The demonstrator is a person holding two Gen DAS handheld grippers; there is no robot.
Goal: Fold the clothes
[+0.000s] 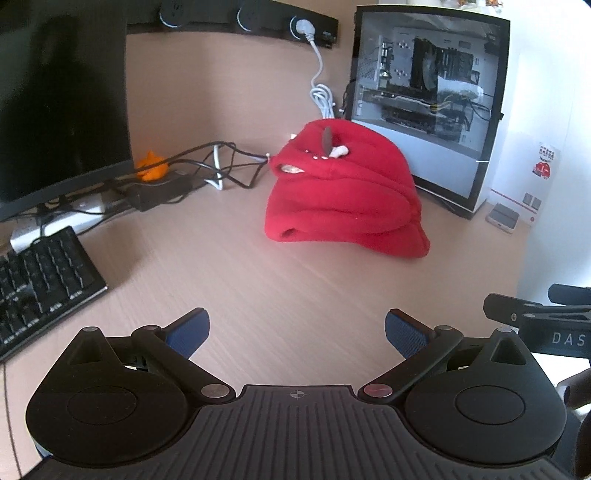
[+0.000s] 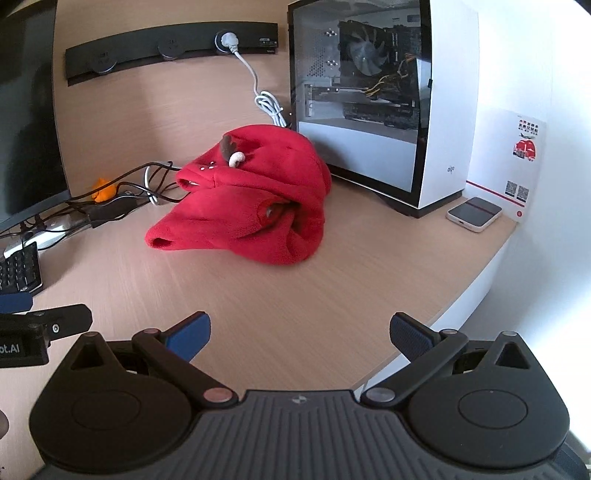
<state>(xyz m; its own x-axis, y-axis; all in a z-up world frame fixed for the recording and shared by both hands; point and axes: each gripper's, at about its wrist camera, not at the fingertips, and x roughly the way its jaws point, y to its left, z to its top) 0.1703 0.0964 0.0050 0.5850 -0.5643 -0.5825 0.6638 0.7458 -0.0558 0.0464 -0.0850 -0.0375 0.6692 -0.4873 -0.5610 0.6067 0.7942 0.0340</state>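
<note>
Two grippers are in view, both empty and both with jaws spread wide. The left gripper [image 1: 297, 334] hovers low over the bare wooden desk [image 1: 229, 266], blue pads facing each other across an open gap. The right gripper [image 2: 300, 338] is held the same way, near the desk's front right edge.

One red fleece garment [image 1: 343, 199] lies bunched in a rough, layered heap on the desk, well ahead of both sets of jaws and touching neither. From the left wrist view it sits ahead and slightly right of the gap; from the right wrist view the garment [image 2: 255, 206] sits ahead and slightly left. A sleeve opening points toward the near left. A small brown-and-white trim piece [image 2: 232, 149] rests on top of the heap.

Behind the garment, just beside it, stands a glass-sided computer case [image 1: 428, 99]. A white cable [image 1: 321, 88] runs down from a wall socket strip [image 1: 236, 18] to the desk behind the heap. A monitor [image 1: 55, 103] and a black keyboard [image 1: 40, 284] occupy the left side, with a tangle of dark cables [image 1: 207, 166] and a small orange object [image 1: 151, 168] between monitor and garment. A small flat device [image 2: 474, 214] lies right of the case.

Both grippers point forward, roughly level and side by side; part of the right one shows at the right edge of the left view.
</note>
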